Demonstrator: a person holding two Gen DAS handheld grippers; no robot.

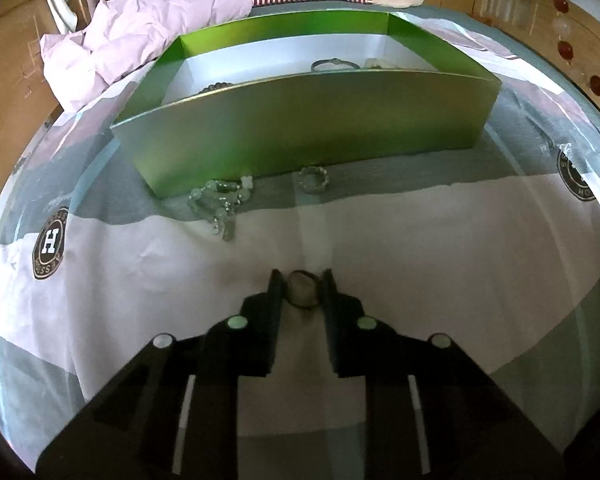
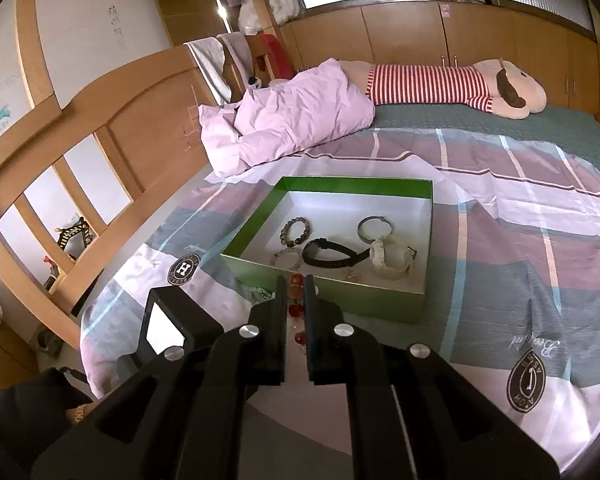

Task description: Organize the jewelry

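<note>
My left gripper (image 1: pixel 302 276) points down at the bed sheet and is shut on a small brownish ring-shaped piece (image 1: pixel 302 292) that fills the gap between its fingers. A pale green bead bracelet (image 1: pixel 216 204) and a small clear bead ring (image 1: pixel 313 179) lie on the sheet beyond it, against the green box (image 1: pixel 300 128). My right gripper (image 2: pixel 293 280) is shut on a string of red and clear beads (image 2: pixel 295 310), held just before the box's front wall (image 2: pixel 340 296). Inside lie a dark bead bracelet (image 2: pixel 296 231), a black watch (image 2: pixel 328 254), a silver bangle (image 2: pixel 372 226) and a white watch (image 2: pixel 392 258).
A crumpled lilac quilt (image 2: pixel 292 120) and a striped plush toy (image 2: pixel 440 84) lie at the far side of the bed. The wooden headboard (image 2: pixel 100 120) runs along the left. A black device with a pale panel (image 2: pixel 166 322) sits left of my right gripper.
</note>
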